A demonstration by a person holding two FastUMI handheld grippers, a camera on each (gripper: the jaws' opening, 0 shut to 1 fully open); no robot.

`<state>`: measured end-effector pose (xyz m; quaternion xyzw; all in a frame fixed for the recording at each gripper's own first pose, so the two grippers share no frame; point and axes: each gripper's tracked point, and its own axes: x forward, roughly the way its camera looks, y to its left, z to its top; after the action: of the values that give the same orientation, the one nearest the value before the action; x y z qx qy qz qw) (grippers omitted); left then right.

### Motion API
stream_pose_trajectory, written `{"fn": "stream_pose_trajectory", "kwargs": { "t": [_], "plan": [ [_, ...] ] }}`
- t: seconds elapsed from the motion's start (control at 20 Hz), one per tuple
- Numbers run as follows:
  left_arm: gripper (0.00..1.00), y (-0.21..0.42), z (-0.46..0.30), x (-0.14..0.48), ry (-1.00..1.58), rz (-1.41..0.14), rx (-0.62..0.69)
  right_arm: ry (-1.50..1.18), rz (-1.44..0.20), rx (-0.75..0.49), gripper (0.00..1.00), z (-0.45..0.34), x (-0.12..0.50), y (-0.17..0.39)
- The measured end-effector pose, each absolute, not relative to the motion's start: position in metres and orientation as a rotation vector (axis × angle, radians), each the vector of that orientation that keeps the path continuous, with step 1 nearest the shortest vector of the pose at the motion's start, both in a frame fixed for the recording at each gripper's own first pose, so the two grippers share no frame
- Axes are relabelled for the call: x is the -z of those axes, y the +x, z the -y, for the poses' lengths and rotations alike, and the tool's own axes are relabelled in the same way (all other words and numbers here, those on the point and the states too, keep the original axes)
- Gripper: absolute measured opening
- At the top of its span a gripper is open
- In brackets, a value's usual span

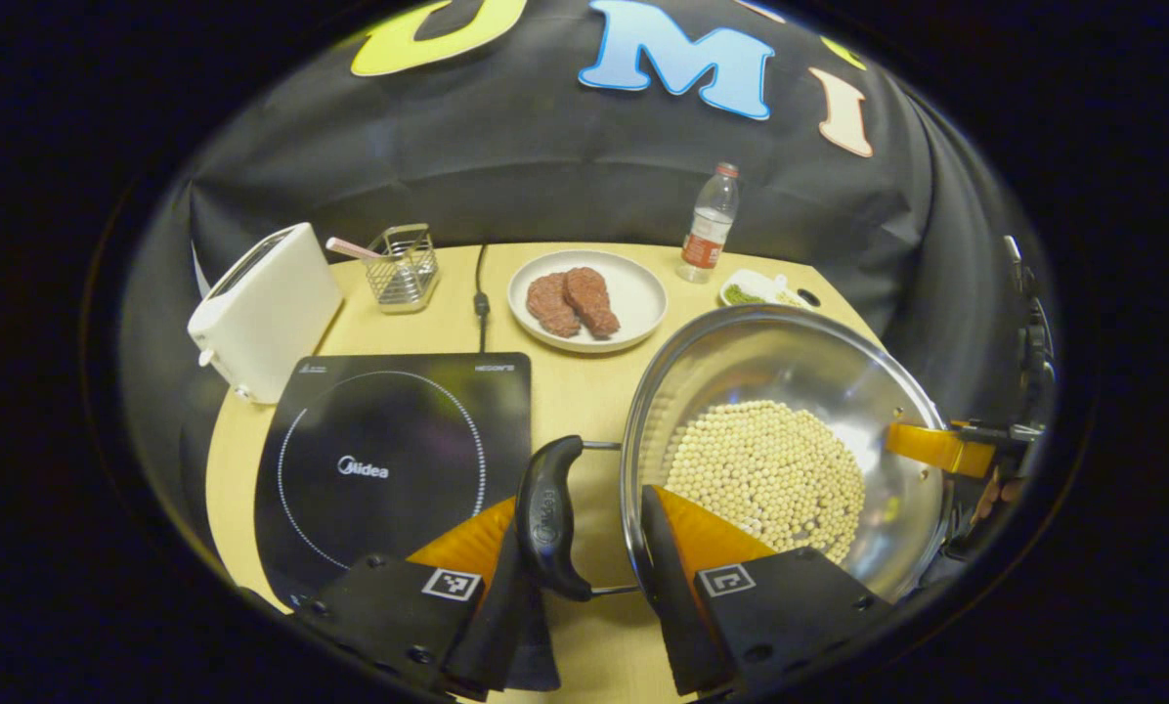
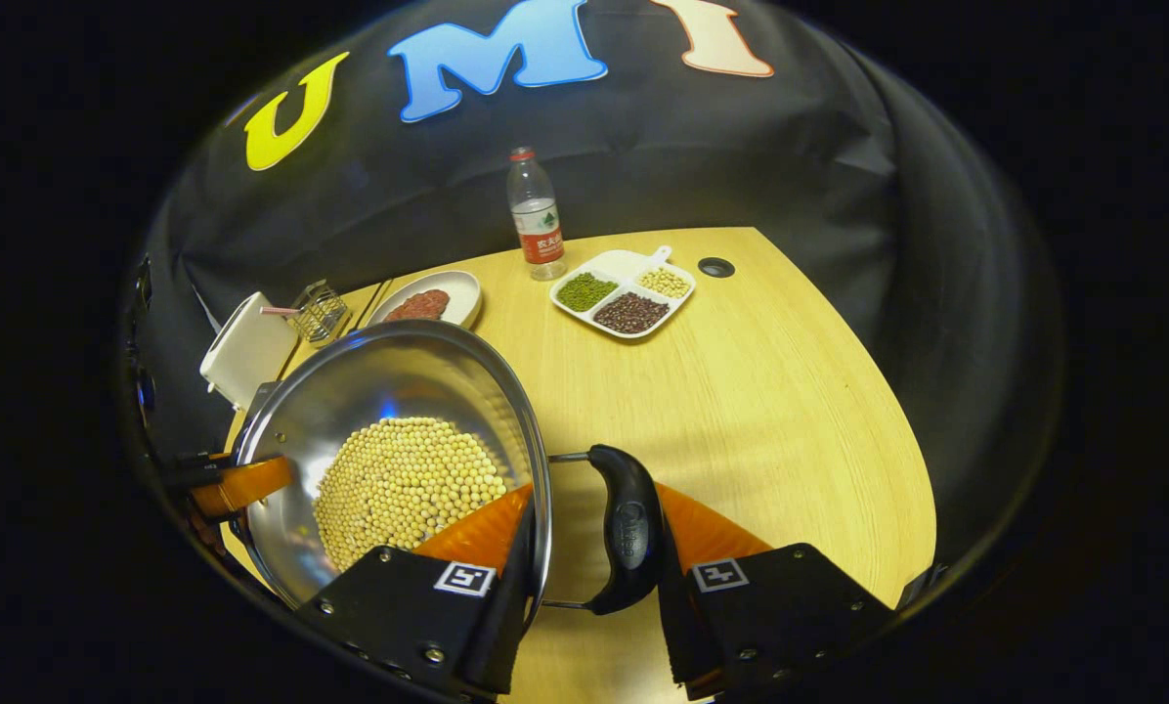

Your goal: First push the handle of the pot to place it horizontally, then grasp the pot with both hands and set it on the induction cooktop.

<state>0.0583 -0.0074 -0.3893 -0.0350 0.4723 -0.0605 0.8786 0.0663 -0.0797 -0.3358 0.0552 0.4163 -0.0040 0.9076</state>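
Wooden table [image 2: 790, 391], broad bare stretch right of the steel pot [image 2: 389, 391] out to the curved edge. Pot of soybeans [image 1: 765, 474] just right of the induction cooktop [image 1: 389, 469], not on it. Left gripper [image 1: 589, 538] part open, astride rim and left loop handle [image 1: 548, 518]; grip uncertain. Right gripper [image 2: 589, 548] likewise astride rim and right handle [image 2: 628, 533].

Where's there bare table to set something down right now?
The widest bare patch is right of the pot, in front of the divided dish. A narrower strip runs between the cooktop and the pot. The back edge is crowded: toaster, wire rack, plate, bottle.
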Motion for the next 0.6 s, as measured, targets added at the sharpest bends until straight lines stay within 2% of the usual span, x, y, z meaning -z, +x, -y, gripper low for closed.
{"fn": "stream_pose_trajectory", "kwargs": {
  "t": [0.1,0.2,0.25,0.3,0.35,0.45,0.5,0.6],
  "plan": [
    [0.7,0.053,-0.006,0.384,-0.074,-0.985,0.123,0.109,-0.855,0.002,0.58,0.065,0.331,0.064],
    [0.63,0.048,-0.023,0.379,-0.075,-0.981,0.118,0.113,-0.865,0.0,0.58,0.051,0.329,0.06],
    [0.63,0.046,-0.031,0.378,-0.081,-0.978,0.113,0.118,-0.867,-0.001,0.58,0.042,0.33,0.061],
    [0.66,0.045,-0.04,0.377,-0.082,-0.98,0.111,0.121,-0.871,-0.003,0.58,0.035,0.331,0.06],
    [0.63,0.043,-0.049,0.379,-0.082,-0.984,0.108,0.121,-0.876,-0.007,0.58,0.026,0.332,0.059],
    [0.69,0.042,-0.067,0.379,-0.085,-0.984,0.103,0.119,-0.877,-0.015,0.58,0.007,0.331,0.058],
    [0.63,0.043,-0.076,0.379,-0.088,-0.984,0.1,0.119,-0.874,-0.02,0.58,-0.001,0.331,0.059],
    [0.69,0.04,-0.095,0.378,-0.088,-0.982,0.096,0.118,-0.875,-0.027,0.58,-0.015,0.334,0.057]
  ]
}}
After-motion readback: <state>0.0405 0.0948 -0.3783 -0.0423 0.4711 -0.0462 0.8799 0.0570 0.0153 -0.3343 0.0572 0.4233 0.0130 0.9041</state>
